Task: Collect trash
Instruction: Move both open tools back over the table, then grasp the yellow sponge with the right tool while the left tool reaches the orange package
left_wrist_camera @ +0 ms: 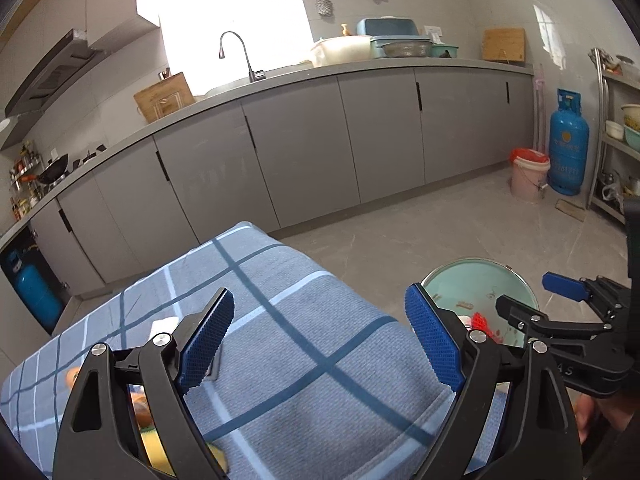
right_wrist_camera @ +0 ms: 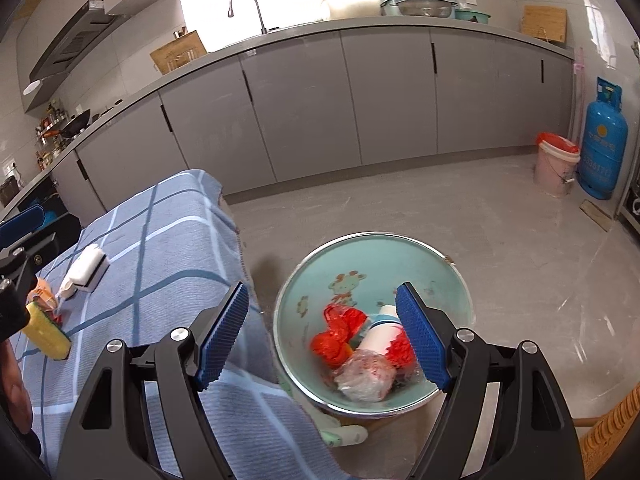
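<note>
A teal basin (right_wrist_camera: pixel 436 276) sits on the floor beside the table and holds red plastic bags (right_wrist_camera: pixel 334 342), a white bottle (right_wrist_camera: pixel 380 334) and a clear crumpled wrapper (right_wrist_camera: pixel 364 376). My right gripper (right_wrist_camera: pixel 322 338) is open and empty above the basin. My left gripper (left_wrist_camera: pixel 320 342) is open and empty over the blue checked tablecloth (left_wrist_camera: pixel 304 332). On the cloth lie a white tube (right_wrist_camera: pixel 86 268), a yellow sponge (right_wrist_camera: pixel 46 334) and an orange packet (right_wrist_camera: pixel 42 294). The basin also shows in the left wrist view (left_wrist_camera: pixel 476 284).
Grey kitchen cabinets (left_wrist_camera: pixel 304 140) with a sink tap (left_wrist_camera: pixel 236 52) run along the back. A pink bucket (left_wrist_camera: pixel 528 176) and a blue gas cylinder (left_wrist_camera: pixel 568 148) stand at the right wall. A metal shelf (left_wrist_camera: pixel 616 136) is at far right.
</note>
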The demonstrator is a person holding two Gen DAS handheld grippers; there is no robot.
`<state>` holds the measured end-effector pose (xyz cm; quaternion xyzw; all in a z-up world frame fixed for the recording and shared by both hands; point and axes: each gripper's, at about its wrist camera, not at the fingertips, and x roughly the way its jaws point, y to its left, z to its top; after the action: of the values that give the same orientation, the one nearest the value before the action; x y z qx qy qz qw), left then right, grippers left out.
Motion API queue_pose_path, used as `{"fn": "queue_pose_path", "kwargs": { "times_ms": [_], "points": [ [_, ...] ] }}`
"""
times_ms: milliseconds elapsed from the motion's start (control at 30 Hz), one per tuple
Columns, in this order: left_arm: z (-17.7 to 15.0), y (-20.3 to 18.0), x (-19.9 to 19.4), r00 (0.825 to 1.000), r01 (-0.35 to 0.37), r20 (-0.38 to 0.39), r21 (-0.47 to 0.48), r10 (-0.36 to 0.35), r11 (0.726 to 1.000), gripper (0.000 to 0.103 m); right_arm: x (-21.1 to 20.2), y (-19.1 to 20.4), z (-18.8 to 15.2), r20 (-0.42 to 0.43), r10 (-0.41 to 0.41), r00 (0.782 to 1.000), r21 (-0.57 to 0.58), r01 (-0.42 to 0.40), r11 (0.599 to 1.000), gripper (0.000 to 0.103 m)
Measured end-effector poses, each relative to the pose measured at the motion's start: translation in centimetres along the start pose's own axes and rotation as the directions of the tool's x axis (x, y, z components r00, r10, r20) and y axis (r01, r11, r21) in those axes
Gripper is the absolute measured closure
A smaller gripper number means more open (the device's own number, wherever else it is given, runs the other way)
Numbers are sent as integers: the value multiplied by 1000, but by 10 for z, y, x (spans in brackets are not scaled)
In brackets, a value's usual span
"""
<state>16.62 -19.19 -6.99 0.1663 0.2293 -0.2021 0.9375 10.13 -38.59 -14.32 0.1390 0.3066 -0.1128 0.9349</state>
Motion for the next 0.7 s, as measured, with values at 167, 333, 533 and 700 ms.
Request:
{"fn": "queue_pose_path", "kwargs": {
  "times_ms": [167, 333, 533, 700],
  "points": [
    [-14, 28, -24, 1000, -25, 6, -43, 26, 999, 17, -4, 29, -4, -10, 34, 999, -38, -35, 999, 27],
    [-29, 66, -47, 997, -73, 8, -94, 74, 993, 13, -8, 65, -9, -22, 74, 997, -88, -76, 993, 26],
    [-57, 111, -63, 985, -170, -19, -135, 169, 976, 13, -15, 115, -16, -32, 130, 991, -160, -133, 978, 19],
    [-87, 159, -72, 966, -256, -82, -190, 245, 948, 12, -18, 155, -22, -54, 180, 982, -213, -188, 959, 19]
  ]
}}
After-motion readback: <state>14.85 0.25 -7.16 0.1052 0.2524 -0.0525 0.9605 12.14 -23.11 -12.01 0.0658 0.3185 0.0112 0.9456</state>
